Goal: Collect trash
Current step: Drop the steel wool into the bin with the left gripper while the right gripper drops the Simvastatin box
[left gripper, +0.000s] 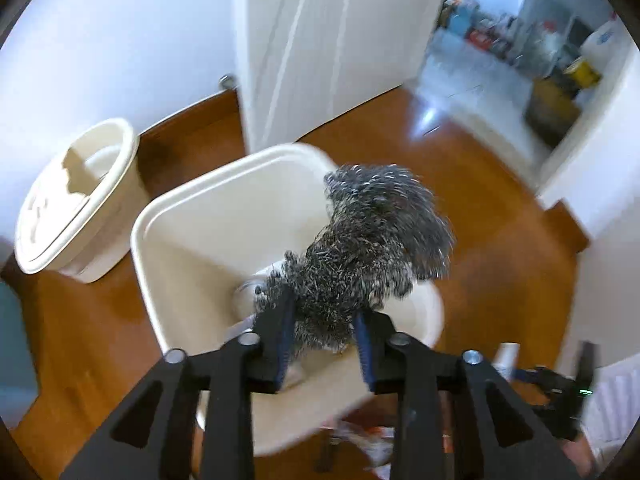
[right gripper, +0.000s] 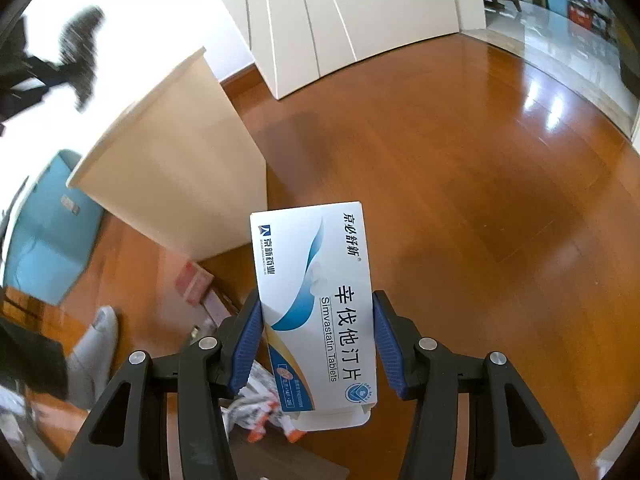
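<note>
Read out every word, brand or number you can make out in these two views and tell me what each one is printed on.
"京必舒新": medicine box held in the right tongs.
"京新药业": same box, beside the logo.
"辛伐他汀片": same box, large type.
"Simvastatin Tablets": same box.
Small print on the box's blue band and round seal: too small to read.
Red packet on the floor: blurred, unreadable.
Left wrist view: no readable text on the steel wool or white bin.

The steel wool scourer [left gripper: 360,248] covers much of the open cream bin's [left gripper: 192,216] floor, so whatever lies there (something pale, blurred) cannot be made out. The room through the doorway [left gripper: 512,40] at upper right is smeared. At lower left, the tablet box [right gripper: 316,312] hides part of the orange-tipped litter [right gripper: 260,412].
</note>
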`<move>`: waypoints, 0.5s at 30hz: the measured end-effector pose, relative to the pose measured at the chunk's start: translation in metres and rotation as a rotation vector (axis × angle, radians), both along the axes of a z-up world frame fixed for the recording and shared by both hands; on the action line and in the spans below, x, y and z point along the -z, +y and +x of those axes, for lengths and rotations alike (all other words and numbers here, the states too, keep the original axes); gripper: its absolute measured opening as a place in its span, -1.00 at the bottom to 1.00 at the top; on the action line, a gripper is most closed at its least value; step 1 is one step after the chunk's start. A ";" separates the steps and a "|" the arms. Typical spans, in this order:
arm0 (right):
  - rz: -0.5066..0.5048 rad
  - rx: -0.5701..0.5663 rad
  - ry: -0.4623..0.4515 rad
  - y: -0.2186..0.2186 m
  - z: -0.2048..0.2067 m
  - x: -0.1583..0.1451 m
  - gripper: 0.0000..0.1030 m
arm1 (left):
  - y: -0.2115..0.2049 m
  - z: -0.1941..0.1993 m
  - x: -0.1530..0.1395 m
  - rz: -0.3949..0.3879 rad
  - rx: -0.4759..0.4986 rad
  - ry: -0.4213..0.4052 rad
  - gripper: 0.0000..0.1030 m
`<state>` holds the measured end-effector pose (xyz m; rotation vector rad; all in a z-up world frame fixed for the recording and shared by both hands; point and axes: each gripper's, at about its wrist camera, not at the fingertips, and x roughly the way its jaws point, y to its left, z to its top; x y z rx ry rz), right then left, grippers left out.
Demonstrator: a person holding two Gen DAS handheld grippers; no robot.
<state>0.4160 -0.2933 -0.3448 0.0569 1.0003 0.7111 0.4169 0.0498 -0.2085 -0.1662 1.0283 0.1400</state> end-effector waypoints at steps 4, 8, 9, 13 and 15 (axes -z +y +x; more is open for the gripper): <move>0.013 -0.003 -0.014 0.004 -0.004 -0.008 0.07 | 0.010 -0.010 0.010 -0.010 -0.109 -0.004 0.55; 0.021 -0.007 -0.030 0.008 -0.005 -0.018 0.07 | 0.022 -0.024 -0.006 0.052 -0.093 0.013 0.55; 0.024 -0.008 -0.038 0.010 -0.005 -0.022 0.07 | 0.020 -0.030 -0.006 0.101 -0.088 0.021 0.55; 0.062 -0.031 -0.122 0.026 -0.002 -0.064 0.07 | 0.015 -0.048 -0.011 0.208 -0.082 0.027 0.55; 0.098 -0.053 -0.171 0.039 0.007 -0.092 0.07 | 0.018 -0.069 -0.010 0.241 -0.105 0.045 0.55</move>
